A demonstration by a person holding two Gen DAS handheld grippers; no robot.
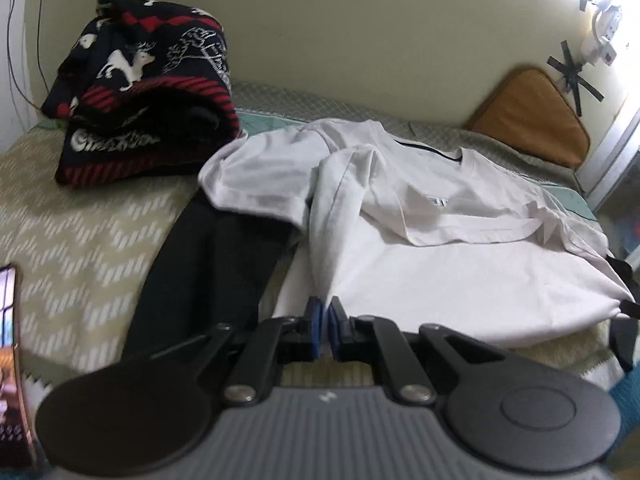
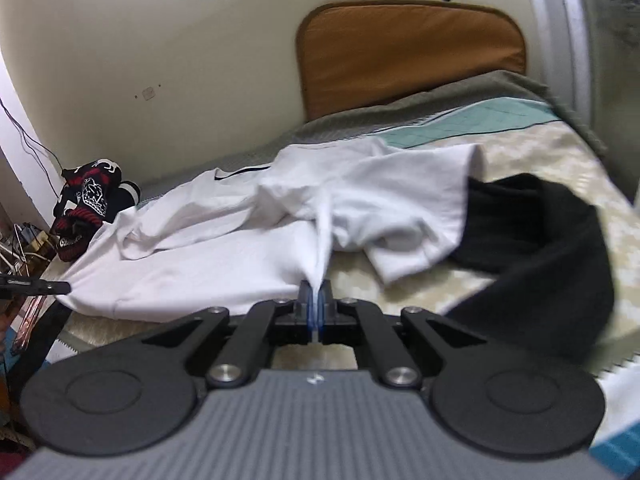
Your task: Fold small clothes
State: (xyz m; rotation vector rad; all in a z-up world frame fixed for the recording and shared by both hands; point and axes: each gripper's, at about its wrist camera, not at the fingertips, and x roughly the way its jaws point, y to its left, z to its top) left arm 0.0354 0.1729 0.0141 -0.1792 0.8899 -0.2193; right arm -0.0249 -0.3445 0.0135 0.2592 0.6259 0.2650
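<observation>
A white T-shirt lies rumpled on the bed, collar toward the wall, on top of a black garment. My left gripper is shut on a pinched fold of the shirt's near hem. My right gripper is shut on another pinched fold of the white T-shirt. The black garment shows to the right in the right wrist view. My left gripper's fingertips show at the shirt's left corner there, and my right gripper's fingers at the right edge in the left wrist view.
A folded black, red and white patterned sweater sits at the back left of the bed. An orange cushion leans on the wall. The bedcover has a beige zigzag pattern. A phone lies at the left edge.
</observation>
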